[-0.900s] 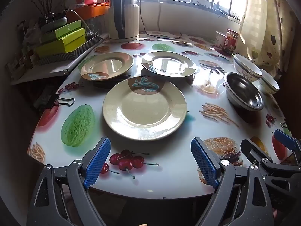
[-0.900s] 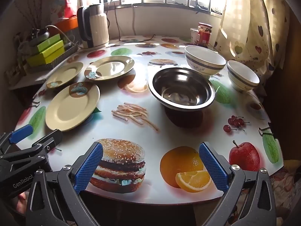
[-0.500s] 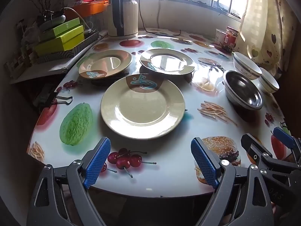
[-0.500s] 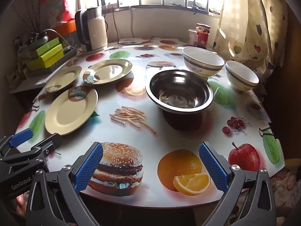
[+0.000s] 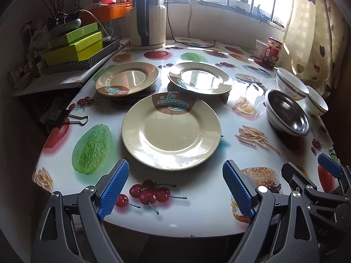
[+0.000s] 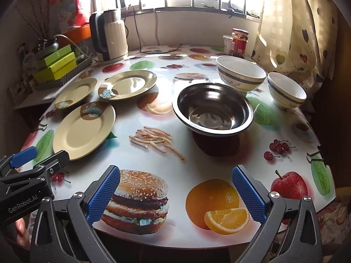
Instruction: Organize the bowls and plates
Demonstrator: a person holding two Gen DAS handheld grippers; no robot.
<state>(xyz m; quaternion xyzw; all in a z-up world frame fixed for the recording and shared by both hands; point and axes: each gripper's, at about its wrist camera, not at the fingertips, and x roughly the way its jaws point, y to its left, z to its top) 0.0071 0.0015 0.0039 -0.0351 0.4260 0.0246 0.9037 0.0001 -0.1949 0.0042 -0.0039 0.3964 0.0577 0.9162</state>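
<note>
Nothing looks sorted yet: three plates (image 5: 171, 129) lie separately toward the table's (image 6: 197, 160) left edge and three bowls (image 6: 212, 108) stand unstacked toward its right, while both grippers, left gripper (image 5: 174, 188) and right gripper (image 6: 175, 194), hover at the near edge with fingers apart, empty.

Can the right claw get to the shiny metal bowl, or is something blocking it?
Probably yes. The right claw is open and empty, and the round shiny metal bowl sits straight ahead of it. Only bare fruit-print tablecloth lies between; the two white blue-banded bowls stand behind the metal one, out of the way.
</note>
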